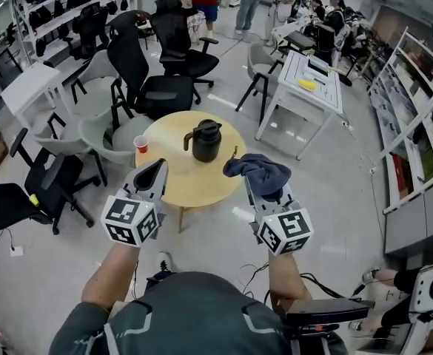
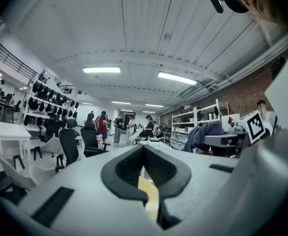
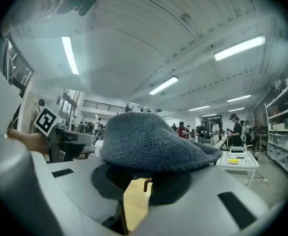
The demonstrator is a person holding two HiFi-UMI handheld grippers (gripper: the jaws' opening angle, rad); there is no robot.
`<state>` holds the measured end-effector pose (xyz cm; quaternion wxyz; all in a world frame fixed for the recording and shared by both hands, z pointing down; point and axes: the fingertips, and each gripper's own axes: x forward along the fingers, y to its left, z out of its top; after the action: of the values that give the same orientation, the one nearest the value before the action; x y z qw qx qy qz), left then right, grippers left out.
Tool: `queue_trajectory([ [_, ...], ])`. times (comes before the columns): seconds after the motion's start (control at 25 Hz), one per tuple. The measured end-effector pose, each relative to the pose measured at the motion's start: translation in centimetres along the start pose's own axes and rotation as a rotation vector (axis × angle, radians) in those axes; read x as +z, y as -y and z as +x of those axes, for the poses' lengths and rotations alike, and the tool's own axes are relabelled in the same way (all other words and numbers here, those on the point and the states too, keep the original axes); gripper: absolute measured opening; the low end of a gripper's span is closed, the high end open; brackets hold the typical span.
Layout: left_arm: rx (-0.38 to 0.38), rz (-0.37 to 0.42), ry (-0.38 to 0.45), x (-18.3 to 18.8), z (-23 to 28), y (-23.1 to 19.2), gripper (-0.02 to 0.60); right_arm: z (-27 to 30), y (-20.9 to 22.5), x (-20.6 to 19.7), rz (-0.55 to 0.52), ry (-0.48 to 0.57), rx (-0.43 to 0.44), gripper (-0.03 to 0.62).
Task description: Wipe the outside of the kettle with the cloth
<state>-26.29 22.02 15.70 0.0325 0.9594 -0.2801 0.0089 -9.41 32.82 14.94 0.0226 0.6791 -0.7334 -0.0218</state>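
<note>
A black kettle (image 1: 205,140) with a handle on its left stands upright near the middle of a round wooden table (image 1: 179,180). My right gripper (image 1: 264,187) hovers over the table's near right edge, shut on a blue-grey cloth (image 1: 258,171) that drapes over its fingertips. In the right gripper view the cloth (image 3: 153,141) hides the tips of the right gripper (image 3: 142,177). My left gripper (image 1: 154,176) is held over the near left edge, shut and holding nothing. In its own view the left gripper (image 2: 144,150) points level into the room. Neither gripper view shows the kettle.
A red cup (image 1: 141,144) stands on the table left of the kettle. Black office chairs (image 1: 153,87) and grey chairs (image 1: 101,135) ring the far and left sides. A white desk (image 1: 305,87) stands behind right, shelving (image 1: 416,124) at the right. People stand far back.
</note>
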Motion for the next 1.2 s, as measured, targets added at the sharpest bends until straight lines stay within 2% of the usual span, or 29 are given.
queue_trajectory([
  [0.36, -0.098, -0.015, -0.033, -0.9, 5.7, -8.7, 0.008, 10.1, -1.0, -0.7, 0.005, -0.038, -0.058, 0.081],
  [0.64, -0.149, -0.024, -0.057, -2.2, 8.5, -12.5, 0.008, 14.5, -0.3, -1.3, 0.018, -0.051, -0.103, 0.081],
  [0.84, -0.135, -0.048, -0.104, -4.1, 10.7, -13.7, 0.008, 17.2, 1.3, -2.7, 0.032, -0.092, -0.081, 0.081],
  [1.08, -0.070, -0.090, -0.142, -6.5, 13.9, -13.9, 0.008, 20.1, 4.3, -5.4, 0.075, -0.122, -0.002, 0.081],
  [1.2, -0.039, -0.065, -0.147, -7.3, 15.5, -13.1, 0.008, 21.1, 5.7, -6.5, 0.099, -0.126, 0.052, 0.081],
])
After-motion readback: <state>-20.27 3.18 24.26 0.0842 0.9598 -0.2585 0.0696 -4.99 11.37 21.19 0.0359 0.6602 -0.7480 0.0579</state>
